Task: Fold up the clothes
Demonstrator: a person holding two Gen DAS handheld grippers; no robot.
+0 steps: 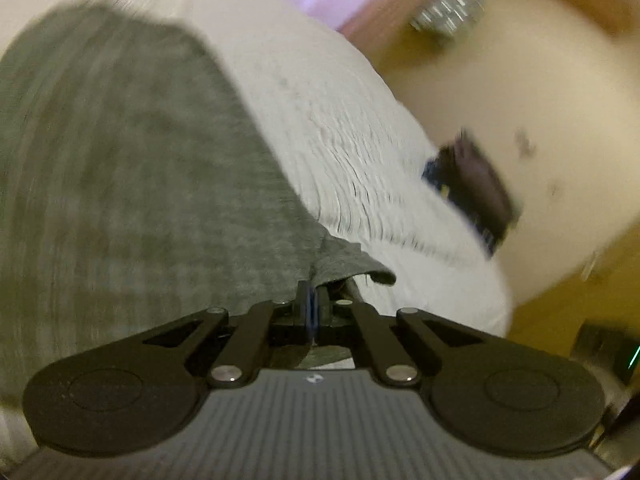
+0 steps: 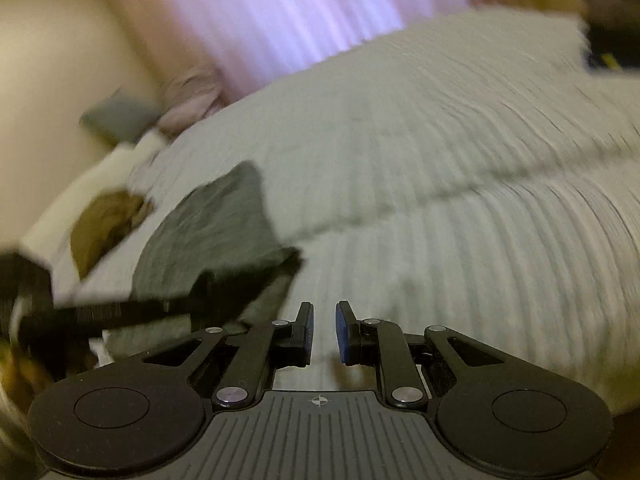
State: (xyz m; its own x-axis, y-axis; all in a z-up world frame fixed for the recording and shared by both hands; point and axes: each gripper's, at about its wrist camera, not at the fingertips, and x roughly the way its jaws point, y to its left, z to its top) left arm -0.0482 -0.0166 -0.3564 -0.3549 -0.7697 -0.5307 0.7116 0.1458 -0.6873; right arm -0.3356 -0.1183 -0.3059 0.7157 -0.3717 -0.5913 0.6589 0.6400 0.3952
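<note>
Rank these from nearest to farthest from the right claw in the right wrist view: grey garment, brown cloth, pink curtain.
1. Grey garment, just ahead-left of the right claw, lying on the white bedspread.
2. Brown cloth, farther left, by the bed's edge.
3. Pink curtain, beyond the bed, at the top.

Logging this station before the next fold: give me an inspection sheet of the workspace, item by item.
Surface: white ribbed bedspread, a long crease across it.
Job's things: grey garment spread on the bedspread, one edge at the left gripper.
Clutter: brown cloth and pinkish bundle near the bed's far edge; dark box-like item beside the bed, too blurred to identify.
Grippers: left gripper shut on the garment's edge; right gripper open, nothing between its pads, above bare bedspread.
Cables: nothing seen.
Surroundings: pale pink curtain, cream wall, a shiny object on a wooden surface; both views motion-blurred.
</note>
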